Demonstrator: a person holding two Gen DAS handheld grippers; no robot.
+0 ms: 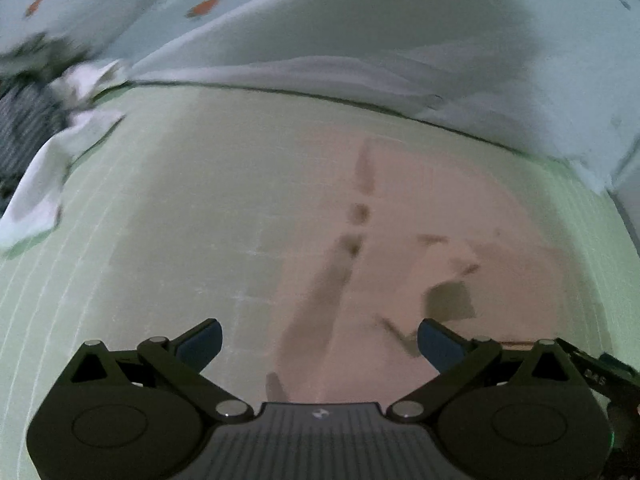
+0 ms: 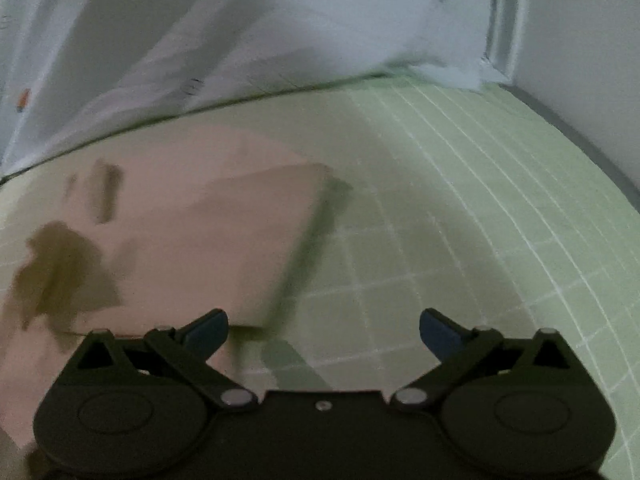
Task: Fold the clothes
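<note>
A pale pink garment lies flat on the green grid mat, with dark marks down its middle. My left gripper is open and empty, low over the garment's near part. In the right wrist view the same pink garment shows a folded right edge on the mat. My right gripper is open and empty, its left finger over the garment's near right corner and its right finger over bare mat.
A light blue printed cloth hangs along the back of the mat; it also shows in the right wrist view. A white cloth and dark striped clothing lie at the left. A white wall bounds the right.
</note>
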